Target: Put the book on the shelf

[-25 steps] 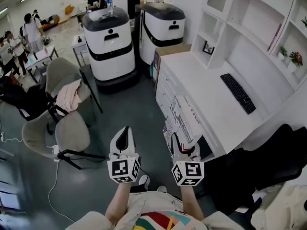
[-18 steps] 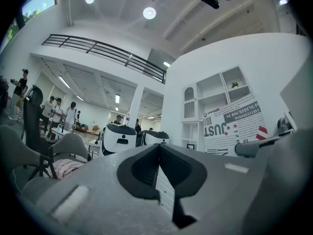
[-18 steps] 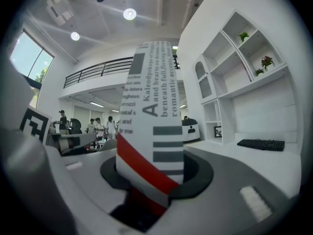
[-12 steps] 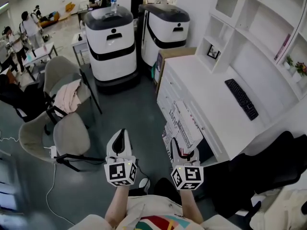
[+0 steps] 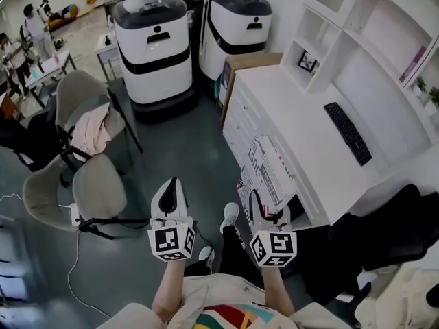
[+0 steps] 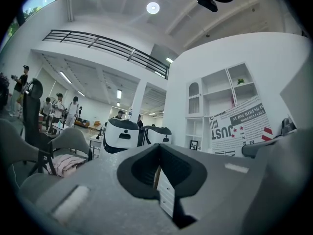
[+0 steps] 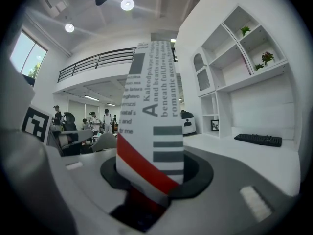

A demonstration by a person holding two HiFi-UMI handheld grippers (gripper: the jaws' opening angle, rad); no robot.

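Head view: book (image 5: 269,175) near desk (image 5: 296,118) edge

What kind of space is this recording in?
Likely an open office or lab floor with a study-corner set: a white desk with a keyboard backed by a white shelf unit, two large white-and-black machines beside it, and people at tables farther back.

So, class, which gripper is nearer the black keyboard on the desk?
Right. The right gripper, holding the book, is by the desk's front edge; the left gripper hangs over the floor, farther from the keyboard.
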